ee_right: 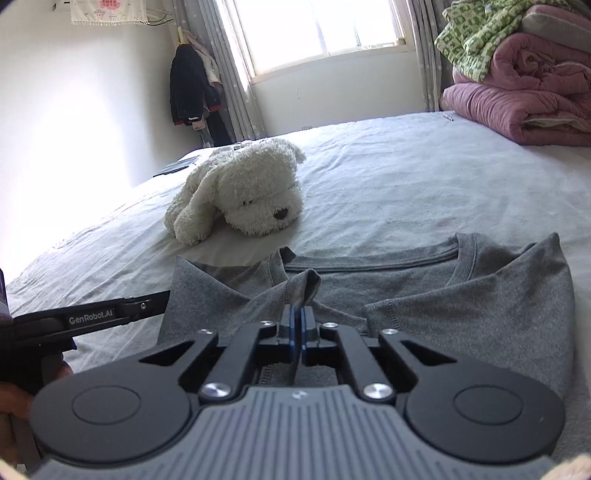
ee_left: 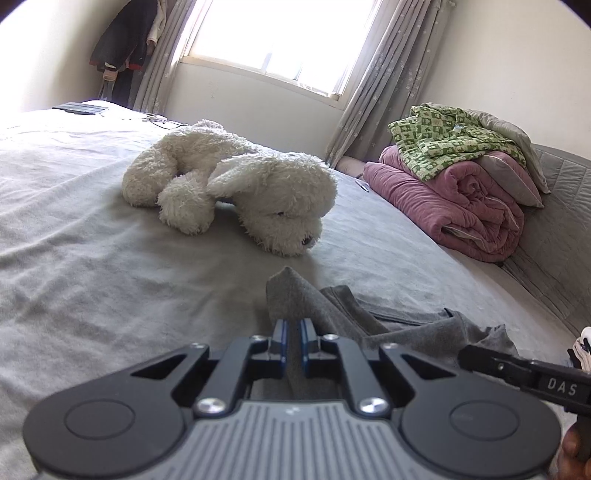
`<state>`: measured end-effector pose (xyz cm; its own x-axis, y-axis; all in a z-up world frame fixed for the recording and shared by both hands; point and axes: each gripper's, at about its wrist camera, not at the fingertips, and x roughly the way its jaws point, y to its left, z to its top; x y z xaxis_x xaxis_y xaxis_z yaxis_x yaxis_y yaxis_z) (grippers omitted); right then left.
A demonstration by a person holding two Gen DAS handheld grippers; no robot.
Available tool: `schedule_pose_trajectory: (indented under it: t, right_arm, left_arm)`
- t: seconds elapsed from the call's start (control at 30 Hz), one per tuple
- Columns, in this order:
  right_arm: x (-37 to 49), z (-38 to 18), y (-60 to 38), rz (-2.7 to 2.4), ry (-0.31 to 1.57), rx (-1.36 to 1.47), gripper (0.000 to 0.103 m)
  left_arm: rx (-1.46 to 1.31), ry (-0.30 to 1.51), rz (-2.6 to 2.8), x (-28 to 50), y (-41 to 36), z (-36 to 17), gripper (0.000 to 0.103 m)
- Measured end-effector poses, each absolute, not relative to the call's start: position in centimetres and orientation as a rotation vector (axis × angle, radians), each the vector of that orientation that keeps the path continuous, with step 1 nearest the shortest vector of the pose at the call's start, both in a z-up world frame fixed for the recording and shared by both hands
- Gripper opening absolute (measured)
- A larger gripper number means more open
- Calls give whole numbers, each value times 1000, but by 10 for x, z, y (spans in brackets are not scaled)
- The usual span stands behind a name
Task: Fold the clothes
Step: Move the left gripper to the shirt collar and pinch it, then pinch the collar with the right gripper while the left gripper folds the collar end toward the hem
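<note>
Grey T-shirt [ee_right: 424, 291] lies on the bed [ee_right: 388, 177], near its close edge, collar toward the window [ee_right: 317, 33]. Neckline faces up and flat; both sleeve areas are pulled inward over the chest, cloth bunched and creased in the middle.

Right gripper [ee_right: 302, 314]: jaws together, pinching a hemmed fold of the shirt that stands up in a small peak just past the blue pads. Points slightly downward over the garment.

Left gripper [ee_left: 291, 328]: jaws nearly together, clamped on a pointed flap of the same grey cloth, which rises between the fingers and sticks up beyond them. It works the shirt's left side; its dark body shows at the left edge of the right wrist view, and part of the hand holding it shows at the lower left edge there.

White plush dog [ee_left: 236, 184] lies on its side on the grey sheet, beyond the shirt, not touching it, nose toward the grippers.

Far right corner of the bed: pink quilt [ee_left: 454, 199] rolled up, with a green patterned garment [ee_left: 450, 140] heaped on top and a grey pillow [ee_left: 513, 147] behind.

Grey curtains [ee_left: 384, 81] hang either side of the bright window. Dark clothes [ee_right: 190, 88] hang in the corner left of it.
</note>
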<state>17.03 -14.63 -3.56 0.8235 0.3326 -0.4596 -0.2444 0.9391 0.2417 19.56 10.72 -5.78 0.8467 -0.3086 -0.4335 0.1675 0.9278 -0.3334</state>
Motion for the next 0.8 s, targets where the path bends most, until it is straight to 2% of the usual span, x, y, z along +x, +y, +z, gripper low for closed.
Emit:
schedule_pose_trajectory:
  t: [0.1,0.27,0.4,0.53,0.67,0.73,0.8]
  right_arm:
    - [164,-23,-146,283,471,139,4]
    - [166,-27,-142,225,501,68,4]
    - [168,-36,-147,225,519,89,4]
    - [170,-40,-149,210,524,77,4]
    - [176,-46,-155,239,559,123,4]
    - [176,-46,-160,252,568,158,7]
    - [172,-41,-168,267,568,200,16]
  left_arm:
    - [-283,468,-265,198,104,-55,7]
    - [-252,457,-303,209,87,-53,7]
    - [-146,536,-239,230,70,-62,7]
    - [-114,603,-186,250,68,-71,2]
    - [-96,612,-174,255,67,-67,2]
    - [-143,599,-174,248,75,-60,3]
    - [-190,585,-174,240,82,-54,3]
